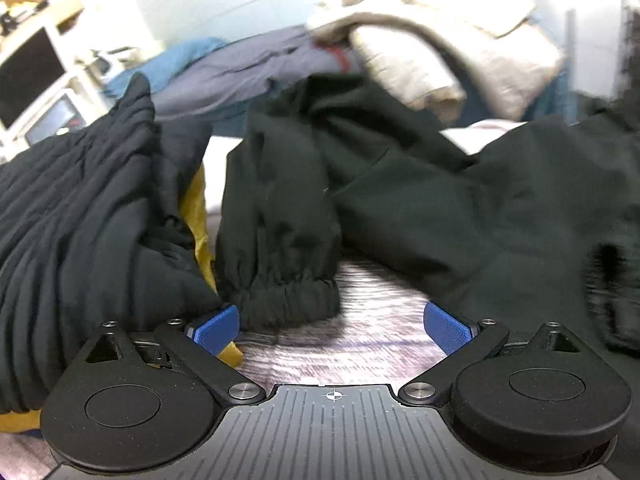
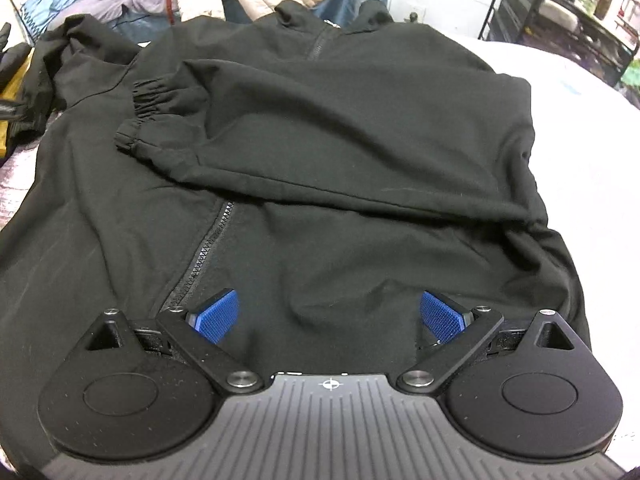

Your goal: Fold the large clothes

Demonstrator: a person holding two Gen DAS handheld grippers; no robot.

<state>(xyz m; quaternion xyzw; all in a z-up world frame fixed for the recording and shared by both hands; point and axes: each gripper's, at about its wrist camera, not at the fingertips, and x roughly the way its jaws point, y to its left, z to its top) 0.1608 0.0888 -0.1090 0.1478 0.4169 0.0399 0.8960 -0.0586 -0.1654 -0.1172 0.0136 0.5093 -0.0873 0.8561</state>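
A large black zip jacket (image 2: 320, 208) lies spread on the bed, front up. Its right sleeve (image 2: 320, 136) is folded across the chest, cuff (image 2: 140, 120) pointing left. My right gripper (image 2: 332, 316) is open and empty, low over the jacket's hem beside the zipper (image 2: 204, 248). In the left wrist view the jacket's other sleeve (image 1: 280, 216) lies loose with its elastic cuff (image 1: 292, 300) just in front of my left gripper (image 1: 332, 324), which is open and empty. The jacket body (image 1: 500, 208) spreads to the right.
A second black ribbed garment (image 1: 72, 216) over something yellow (image 1: 196, 208) lies at the left. Blue, grey and beige clothes (image 1: 400, 56) are piled at the bed's far side. The striped bedcover (image 1: 360, 340) shows under the left gripper. A black metal rack (image 2: 560, 12) stands far right.
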